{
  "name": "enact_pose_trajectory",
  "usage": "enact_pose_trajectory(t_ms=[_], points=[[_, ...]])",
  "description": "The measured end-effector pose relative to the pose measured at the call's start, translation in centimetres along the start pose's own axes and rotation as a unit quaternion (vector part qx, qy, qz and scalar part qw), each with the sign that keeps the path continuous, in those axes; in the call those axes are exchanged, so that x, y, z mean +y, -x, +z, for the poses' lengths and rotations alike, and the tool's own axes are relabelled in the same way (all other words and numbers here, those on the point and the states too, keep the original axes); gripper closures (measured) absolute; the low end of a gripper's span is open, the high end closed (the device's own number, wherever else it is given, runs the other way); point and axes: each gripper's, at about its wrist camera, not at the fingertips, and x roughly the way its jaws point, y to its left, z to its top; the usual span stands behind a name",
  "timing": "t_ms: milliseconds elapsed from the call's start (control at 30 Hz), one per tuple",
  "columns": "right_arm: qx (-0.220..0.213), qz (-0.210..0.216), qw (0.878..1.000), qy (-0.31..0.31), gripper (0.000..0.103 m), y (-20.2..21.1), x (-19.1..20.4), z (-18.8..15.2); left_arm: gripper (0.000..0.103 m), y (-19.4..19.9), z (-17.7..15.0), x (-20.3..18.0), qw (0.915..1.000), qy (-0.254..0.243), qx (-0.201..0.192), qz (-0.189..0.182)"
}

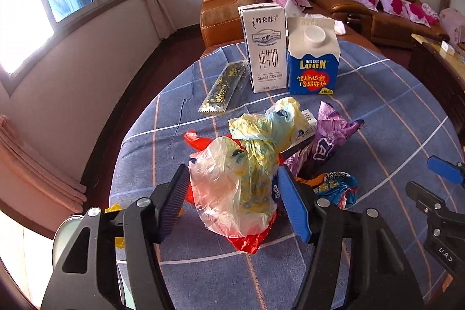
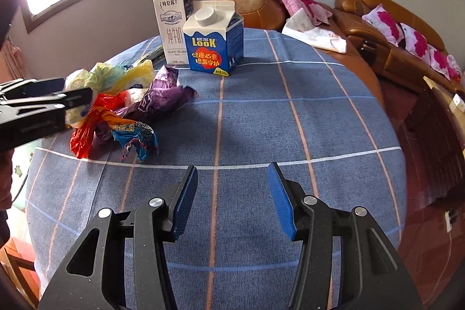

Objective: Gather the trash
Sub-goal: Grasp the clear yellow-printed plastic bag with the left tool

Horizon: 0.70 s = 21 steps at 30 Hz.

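- Between the jaws of the left gripper (image 1: 232, 202) a crumpled clear and yellow plastic bag (image 1: 238, 182) is sitting, with a red bag (image 1: 250, 240) poking out under it.
- Both blue pads are lying against the bag's sides, so the jaws look to be squeezing it; how firm the hold is I cannot tell.
- Just past the left jaws a purple wrapper (image 1: 322, 141) is lying, and beside the right-hand pad a blue and orange snack wrapper (image 1: 337, 188) is peeking out.
- Farther ahead a white milk carton (image 1: 263, 48) and a blue LOOK carton (image 1: 314, 60) are standing side by side, with a dark flat packet (image 1: 223, 89) lying to their left.
- All of this is resting on the blue checked tablecloth (image 2: 290, 121).
- The right gripper (image 2: 232, 202) is hanging half open over bare cloth, with nothing between its jaws, well apart from the pile.
- I think the grabbing step is happening now.
- Next, the left jaws are going to need a tight squeeze and a slow lift, because thin bags slip and drag other scraps along.
- No bin is showing in either view.
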Motion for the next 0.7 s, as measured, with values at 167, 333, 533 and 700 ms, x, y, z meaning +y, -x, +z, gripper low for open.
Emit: enact_pose_trajectory(t_ms=[167,333,533,700], points=[[0.003,0.001,1.000,-0.003,0.052,-0.35,0.14,0.00,0.049,-0.20,-0.21,-0.18,1.0000,-0.004,-0.001,0.003],[0.002,-0.001,1.000,-0.001,0.052,-0.28,0.40,0.13,0.050,-0.31,-0.21,0.03,1.0000,0.000,0.000,0.001],[-0.003,-0.004,1.000,0.001,0.052,-0.05,0.44,0.27,0.050,-0.34,-0.27,0.17,1.0000,0.004,0.001,-0.001],[0.000,-0.004,1.000,-0.001,0.052,-0.21,0.40,0.15,0.050,-0.38,-0.27,0.15,1.0000,0.003,0.002,-0.001]])
